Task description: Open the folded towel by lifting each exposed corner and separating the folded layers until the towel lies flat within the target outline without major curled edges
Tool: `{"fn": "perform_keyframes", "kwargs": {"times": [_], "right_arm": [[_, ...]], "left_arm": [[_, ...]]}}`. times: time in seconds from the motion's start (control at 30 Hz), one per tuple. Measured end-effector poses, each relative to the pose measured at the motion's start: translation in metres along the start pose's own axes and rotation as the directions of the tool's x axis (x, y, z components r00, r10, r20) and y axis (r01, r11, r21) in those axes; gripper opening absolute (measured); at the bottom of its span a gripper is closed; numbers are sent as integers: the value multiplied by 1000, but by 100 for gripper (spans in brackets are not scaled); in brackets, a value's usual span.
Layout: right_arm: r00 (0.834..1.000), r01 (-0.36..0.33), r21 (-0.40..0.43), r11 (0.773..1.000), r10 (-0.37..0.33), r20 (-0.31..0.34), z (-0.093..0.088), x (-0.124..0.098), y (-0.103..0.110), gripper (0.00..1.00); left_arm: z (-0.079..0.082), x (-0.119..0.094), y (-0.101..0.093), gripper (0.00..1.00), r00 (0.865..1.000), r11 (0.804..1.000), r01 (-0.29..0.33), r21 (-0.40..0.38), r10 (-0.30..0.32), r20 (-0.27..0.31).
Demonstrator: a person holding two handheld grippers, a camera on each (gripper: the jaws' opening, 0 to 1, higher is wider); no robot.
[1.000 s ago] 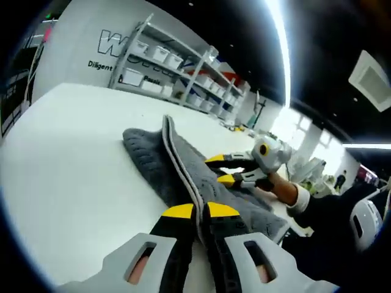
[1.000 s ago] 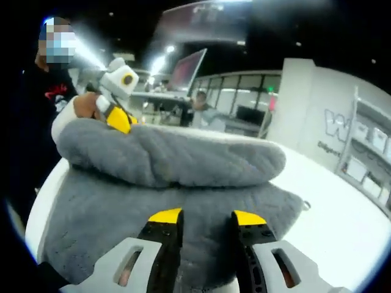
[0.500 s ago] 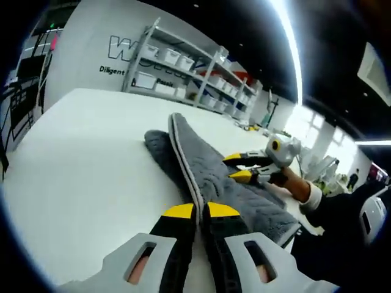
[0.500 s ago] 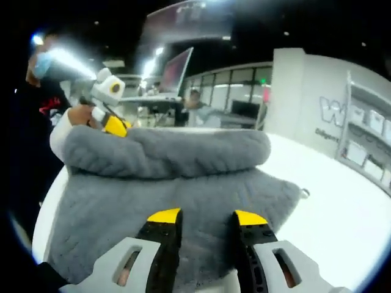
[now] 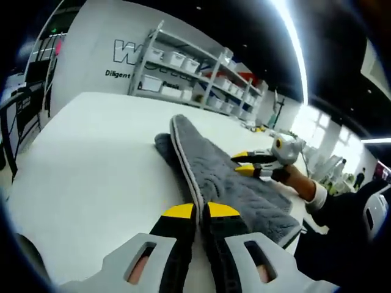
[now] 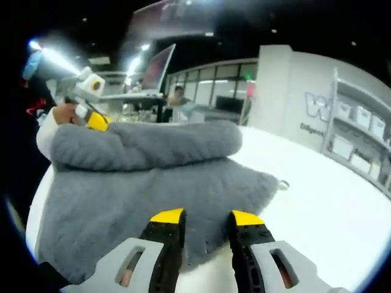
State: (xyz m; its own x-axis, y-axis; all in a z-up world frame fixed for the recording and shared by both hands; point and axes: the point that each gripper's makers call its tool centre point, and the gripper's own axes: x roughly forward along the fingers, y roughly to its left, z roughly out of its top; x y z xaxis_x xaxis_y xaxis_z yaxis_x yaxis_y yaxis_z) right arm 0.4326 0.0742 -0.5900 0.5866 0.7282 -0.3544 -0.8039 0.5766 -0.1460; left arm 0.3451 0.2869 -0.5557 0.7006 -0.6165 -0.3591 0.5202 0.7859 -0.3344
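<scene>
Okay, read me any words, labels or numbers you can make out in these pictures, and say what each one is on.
"W": start of a large outlined word on the white wall, the rest hidden behind the shelving.
"Diligent": small dark text below it on that wall; what follows is hidden.
Bin labels on the shelving: too small to read.

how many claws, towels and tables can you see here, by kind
claws: 2, the left claw and the right claw
towels: 1, the grey towel
tables: 1, the white table
total: 4
</scene>
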Motion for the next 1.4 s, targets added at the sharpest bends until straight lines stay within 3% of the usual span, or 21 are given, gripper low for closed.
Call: {"fn": "perform_keyframes", "kwargs": {"times": [0.17, 0.37, 0.63, 1.4], "right_arm": [[1000, 5, -20, 1000, -5, -3, 0, 0, 1, 24], [999, -33, 21, 999, 33, -3, -1, 0, 5, 20], [999, -32, -24, 999, 31, -17, -1, 0, 8, 16], [999, -19, -21, 1000, 18, -48, -6, -5, 7, 13]], "left_arm": [[-2, -8, 12, 5, 999, 999, -35, -14, 35, -1], [-2, -14, 24, 5, 997, 997, -73, -10, 73, -4], [-5, -21, 36, 5, 994, 993, -113, -14, 113, -9], [-5, -33, 60, 4, 980, 980, -201, -10, 201, -5]]}}
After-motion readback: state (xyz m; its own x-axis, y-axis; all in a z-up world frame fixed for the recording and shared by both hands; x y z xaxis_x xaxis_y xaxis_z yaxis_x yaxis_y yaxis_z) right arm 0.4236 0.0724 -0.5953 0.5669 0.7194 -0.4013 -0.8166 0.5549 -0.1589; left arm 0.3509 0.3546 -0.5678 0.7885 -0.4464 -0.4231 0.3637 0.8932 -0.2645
